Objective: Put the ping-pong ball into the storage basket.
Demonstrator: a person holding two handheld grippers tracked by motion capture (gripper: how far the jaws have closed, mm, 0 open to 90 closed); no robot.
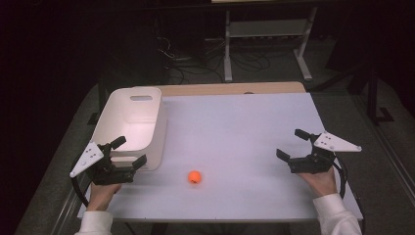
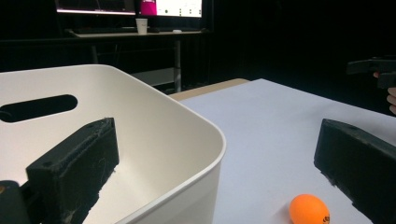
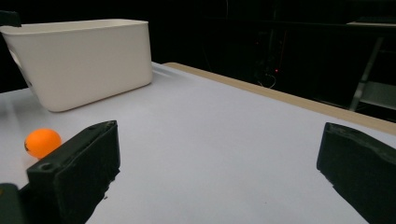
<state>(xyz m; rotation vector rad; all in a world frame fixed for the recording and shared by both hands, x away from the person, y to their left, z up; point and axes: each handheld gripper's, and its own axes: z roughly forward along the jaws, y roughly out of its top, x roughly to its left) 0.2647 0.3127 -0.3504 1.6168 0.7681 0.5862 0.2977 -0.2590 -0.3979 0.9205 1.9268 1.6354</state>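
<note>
Orange ball (image 1: 195,176) lying free on the white worktop (image 1: 244,127), near the front edge and a little left of its middle, just off the front right corner of the white bin (image 1: 131,125), which stands along the left edge. Neither tool touches the ball. The likely hazard is that the ball rolls: a round, light thing on a smooth flat top will probably skid away if one finger nudges it before the other closes, and from there it could run toward the front edge and drop to the floor. A second risk is the bin wall; the left gripper (image 1: 128,152) sits so close to the bin's front rim that one finger (image 2: 74,168) hangs over the inside of the bin, and a sideways sweep toward the ball might catch the rim and shove the bin. The left gripper is held low at the front left of the worktop, pointing forward and right, its fingers spread wide and empty. The right gripper (image 1: 292,144) rests near the right edge, well apart from the ball, angled toward the left, fingers likewise wide apart and holding nothing.
</note>
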